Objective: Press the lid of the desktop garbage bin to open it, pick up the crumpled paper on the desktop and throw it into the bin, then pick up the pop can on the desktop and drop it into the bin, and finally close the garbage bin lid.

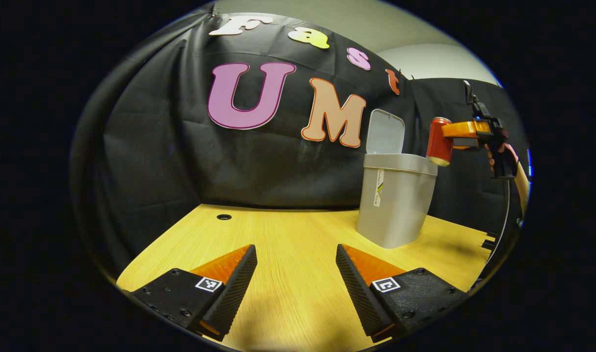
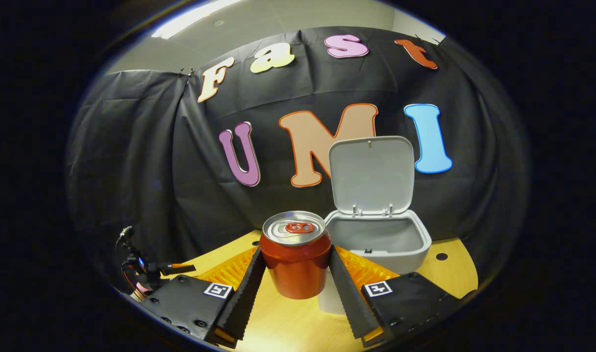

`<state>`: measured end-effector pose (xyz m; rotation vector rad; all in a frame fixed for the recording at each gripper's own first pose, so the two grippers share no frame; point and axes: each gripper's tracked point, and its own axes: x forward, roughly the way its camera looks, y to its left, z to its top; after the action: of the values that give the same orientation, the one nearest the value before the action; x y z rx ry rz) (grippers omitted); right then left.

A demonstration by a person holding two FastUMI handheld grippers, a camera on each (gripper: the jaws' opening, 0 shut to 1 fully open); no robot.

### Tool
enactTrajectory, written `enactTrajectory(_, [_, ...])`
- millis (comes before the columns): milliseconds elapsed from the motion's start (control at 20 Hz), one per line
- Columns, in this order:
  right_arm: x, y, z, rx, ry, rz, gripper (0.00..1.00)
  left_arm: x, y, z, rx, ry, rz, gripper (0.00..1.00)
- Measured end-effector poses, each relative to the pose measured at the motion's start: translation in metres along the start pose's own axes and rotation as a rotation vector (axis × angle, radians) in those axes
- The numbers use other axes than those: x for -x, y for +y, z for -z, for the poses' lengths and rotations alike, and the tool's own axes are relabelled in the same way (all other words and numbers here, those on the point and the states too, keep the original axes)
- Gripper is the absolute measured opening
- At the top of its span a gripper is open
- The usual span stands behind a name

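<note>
In the right gripper view, the right gripper (image 2: 295, 274) had its ribbed jaws clenched on the glossy red pop can (image 2: 295, 261) at lower centre, hiding part of the grey plastic bin (image 2: 381, 244) behind, whose lid (image 2: 371, 173) stood upright. In the left gripper view, the left gripper (image 1: 296, 274) hung released over the wood-grain bench (image 1: 288, 230), the can (image 1: 438, 142) level with the bin's (image 1: 395, 200) rim at right; the bin's inside was hidden.

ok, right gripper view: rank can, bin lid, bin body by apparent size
1. lid
2. can, close behind the lid, but it sits nearest the camera, so it looks inflated
3. bin body, partly hidden behind can and finger
</note>
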<state>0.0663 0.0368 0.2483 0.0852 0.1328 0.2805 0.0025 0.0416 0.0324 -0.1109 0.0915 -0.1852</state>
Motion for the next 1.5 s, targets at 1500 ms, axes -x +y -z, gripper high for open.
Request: enactTrajectory(1500, [-0.094,-0.092,-0.064,0.073,0.023,0.229,1.00,0.003,-0.003,0.000,0.013,0.017,-0.009,0.95])
